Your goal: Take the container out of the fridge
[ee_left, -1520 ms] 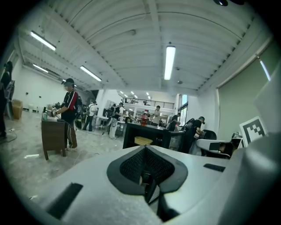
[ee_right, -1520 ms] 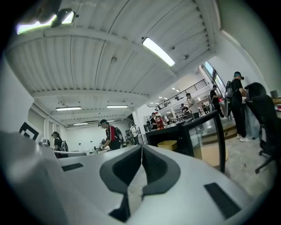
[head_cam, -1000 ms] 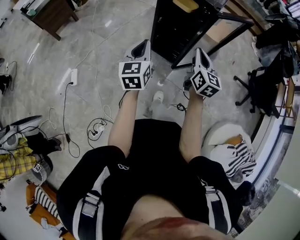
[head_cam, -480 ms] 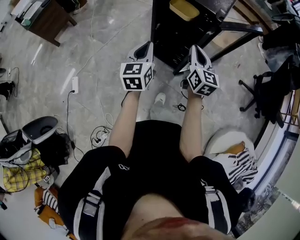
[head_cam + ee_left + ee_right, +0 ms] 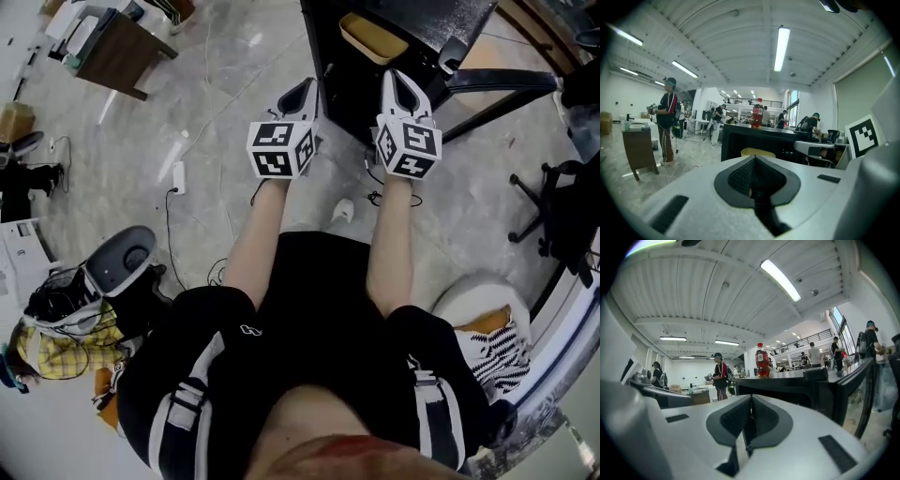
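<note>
Because the person stands just short of the fridge (image 5: 441,23), the head view shows both arms stretched forward. The left gripper (image 5: 302,92) and the right gripper (image 5: 397,84) are side by side, aimed at the fridge's dark open front at the far edge of the scene. The container (image 5: 373,37), a shallow yellow tub, sits inside on a shelf. It lies just beyond and between the two gripper tips, and neither touches it. What it holds cannot be made out from above. A dark door (image 5: 497,80) appears to be swung out to the right, which I judge leaves the way in clear. A power strip (image 5: 176,176) lies on the grey floor, well off to the left.

From the left gripper view, the left gripper (image 5: 754,159) has its jaws pressed together, the dark pads meeting in a point with nothing between them. Just over the tips the container's yellow rim (image 5: 758,152) shows in the fridge opening, low and straight ahead, so this gripper seems lined up on it. A bottle (image 5: 756,116) of red drink stands on the fridge top, farther off.

In the right gripper view, the right gripper (image 5: 750,401) is likewise closed to a thin seam and empty. The container does not show here. The same bottle (image 5: 762,361) stands on the black top, and the door (image 5: 855,390) stands near on the right. Both claws would have to part before either can take hold.
</note>
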A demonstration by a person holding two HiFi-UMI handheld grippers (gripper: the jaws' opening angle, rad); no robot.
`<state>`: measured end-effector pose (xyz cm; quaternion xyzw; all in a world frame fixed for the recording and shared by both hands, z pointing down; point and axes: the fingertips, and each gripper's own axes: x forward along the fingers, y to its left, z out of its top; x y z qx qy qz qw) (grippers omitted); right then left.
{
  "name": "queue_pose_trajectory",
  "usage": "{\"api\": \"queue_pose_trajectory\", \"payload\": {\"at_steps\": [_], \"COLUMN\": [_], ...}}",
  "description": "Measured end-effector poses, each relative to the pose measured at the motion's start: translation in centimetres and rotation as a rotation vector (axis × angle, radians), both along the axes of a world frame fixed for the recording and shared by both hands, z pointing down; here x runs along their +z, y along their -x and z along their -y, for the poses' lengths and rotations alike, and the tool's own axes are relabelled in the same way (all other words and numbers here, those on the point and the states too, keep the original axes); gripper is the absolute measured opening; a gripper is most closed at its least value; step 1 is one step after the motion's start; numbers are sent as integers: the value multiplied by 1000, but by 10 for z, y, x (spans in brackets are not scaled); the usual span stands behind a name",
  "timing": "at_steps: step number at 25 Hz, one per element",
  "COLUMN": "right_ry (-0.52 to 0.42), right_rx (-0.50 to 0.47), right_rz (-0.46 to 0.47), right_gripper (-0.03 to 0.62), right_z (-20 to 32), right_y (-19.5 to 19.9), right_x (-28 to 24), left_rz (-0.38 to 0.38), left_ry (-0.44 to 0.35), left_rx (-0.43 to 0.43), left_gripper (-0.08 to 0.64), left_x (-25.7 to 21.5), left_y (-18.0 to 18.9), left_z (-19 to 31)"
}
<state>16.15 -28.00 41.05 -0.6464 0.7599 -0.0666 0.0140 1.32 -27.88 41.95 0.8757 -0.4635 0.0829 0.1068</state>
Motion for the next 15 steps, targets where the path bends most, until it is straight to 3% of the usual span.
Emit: {"api": "queue_pose_trajectory", "payload": {"at_steps": [6,11,15], "right_ry": [64,113,162], "right_rx": [-76,-132,-167], "right_rz": [-61,-108,-280], "right_gripper": [12,14,14], "right_z": [70,45,50], "right_y": [57,7,21], "right_x": [-14,20,30], "left_rz": [-18,-12,-33], "left_ry": [21,-5,17], "left_rx": [8,45,20], "left_gripper": [9,11,9], "left_x": [-18,1,12], "left_y": [39,-33,-29], "left_z": [78,49,51]}}
